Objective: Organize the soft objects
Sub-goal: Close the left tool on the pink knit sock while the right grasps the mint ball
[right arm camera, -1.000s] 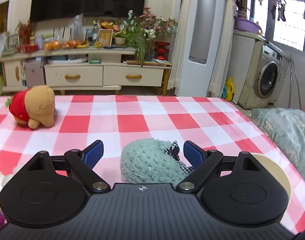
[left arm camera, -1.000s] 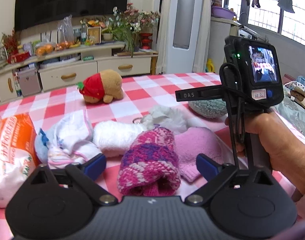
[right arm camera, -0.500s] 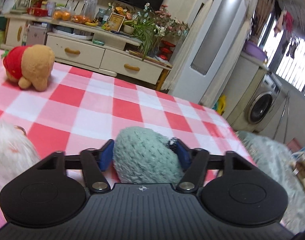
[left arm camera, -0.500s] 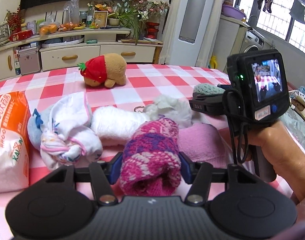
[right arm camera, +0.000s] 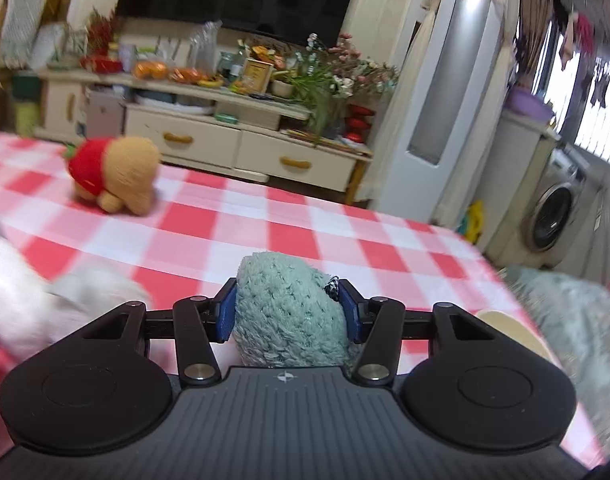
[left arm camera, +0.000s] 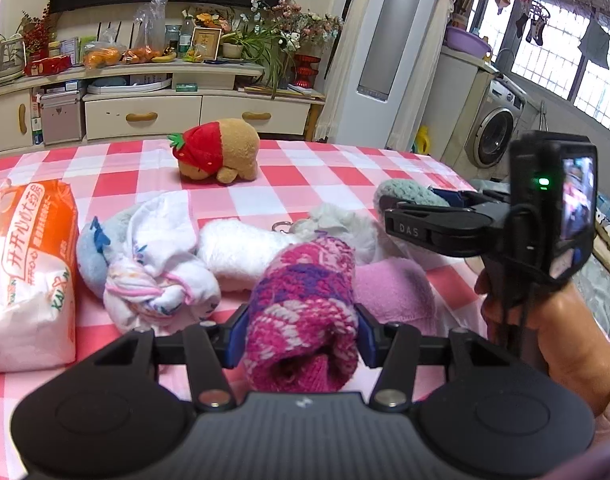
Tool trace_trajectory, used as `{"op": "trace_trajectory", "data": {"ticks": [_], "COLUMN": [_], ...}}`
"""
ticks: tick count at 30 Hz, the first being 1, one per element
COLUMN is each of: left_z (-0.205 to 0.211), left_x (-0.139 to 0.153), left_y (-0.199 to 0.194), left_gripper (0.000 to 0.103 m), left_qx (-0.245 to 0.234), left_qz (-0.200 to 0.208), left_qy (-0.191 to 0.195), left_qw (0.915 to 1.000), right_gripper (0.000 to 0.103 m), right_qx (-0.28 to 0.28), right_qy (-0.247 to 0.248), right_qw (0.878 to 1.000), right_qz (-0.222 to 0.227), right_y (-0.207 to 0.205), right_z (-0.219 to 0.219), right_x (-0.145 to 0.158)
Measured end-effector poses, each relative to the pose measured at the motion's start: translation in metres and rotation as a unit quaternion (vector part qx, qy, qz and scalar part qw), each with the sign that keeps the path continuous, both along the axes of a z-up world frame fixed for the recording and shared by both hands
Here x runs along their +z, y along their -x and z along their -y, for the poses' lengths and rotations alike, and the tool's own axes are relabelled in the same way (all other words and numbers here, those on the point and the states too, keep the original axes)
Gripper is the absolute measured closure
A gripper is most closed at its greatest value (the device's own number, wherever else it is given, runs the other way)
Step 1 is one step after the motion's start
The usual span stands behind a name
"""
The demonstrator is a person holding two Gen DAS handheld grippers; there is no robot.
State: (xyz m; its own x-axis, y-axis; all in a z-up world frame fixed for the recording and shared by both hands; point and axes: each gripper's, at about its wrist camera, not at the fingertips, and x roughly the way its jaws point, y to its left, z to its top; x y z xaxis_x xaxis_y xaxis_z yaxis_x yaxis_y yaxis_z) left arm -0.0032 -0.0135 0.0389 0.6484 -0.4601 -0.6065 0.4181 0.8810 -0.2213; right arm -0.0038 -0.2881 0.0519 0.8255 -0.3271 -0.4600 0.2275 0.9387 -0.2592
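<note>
Left wrist view: left tongs (left arm camera: 301,334) clenched on pink knit hat (left arm camera: 303,312); right tongs (right arm camera: 287,312) gripped teal knit item (right arm camera: 285,312), plush toy (left arm camera: 219,152) at 12 o'clock; both presumably held for sorting.

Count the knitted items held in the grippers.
2. The pink-and-purple knitted hat sits clamped in the left hand-held gripper; the fuzzy mint-green knitted item in the right hand-held gripper. Others may hide in the pile.

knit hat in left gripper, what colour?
Knit hat: pink, purple and white mix; left wrist view shows it best.
</note>
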Motion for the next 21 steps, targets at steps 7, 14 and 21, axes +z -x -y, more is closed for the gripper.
{"op": "trace_trajectory", "data": {"ticks": [7,14,21], "left_z": [-0.013,-0.028,-0.049], "left_x": [0.009,0.019,0.031], "left_y": [0.006,0.011,0.018], "left_gripper": [0.051,0.051,0.051], "left_qx": [0.003,0.008,0.015], "left_qz": [0.007,0.018,0.034], "left_qy": [0.018,0.034,0.052], "left_qw": [0.9998,0.9992,0.9979], "right_gripper": [0.039,0.039,0.039], "right_qx": [0.015,0.012,0.013], "right_qy": [-0.077,-0.117,-0.152], "right_qw": [0.997,0.993,0.987], "right_qz": [0.017,0.029,0.049], "right_y": [0.015,0.028,0.041], "right_z": [-0.003,-0.009,-0.019], "right_x": [0.013,0.018,0.026]}}
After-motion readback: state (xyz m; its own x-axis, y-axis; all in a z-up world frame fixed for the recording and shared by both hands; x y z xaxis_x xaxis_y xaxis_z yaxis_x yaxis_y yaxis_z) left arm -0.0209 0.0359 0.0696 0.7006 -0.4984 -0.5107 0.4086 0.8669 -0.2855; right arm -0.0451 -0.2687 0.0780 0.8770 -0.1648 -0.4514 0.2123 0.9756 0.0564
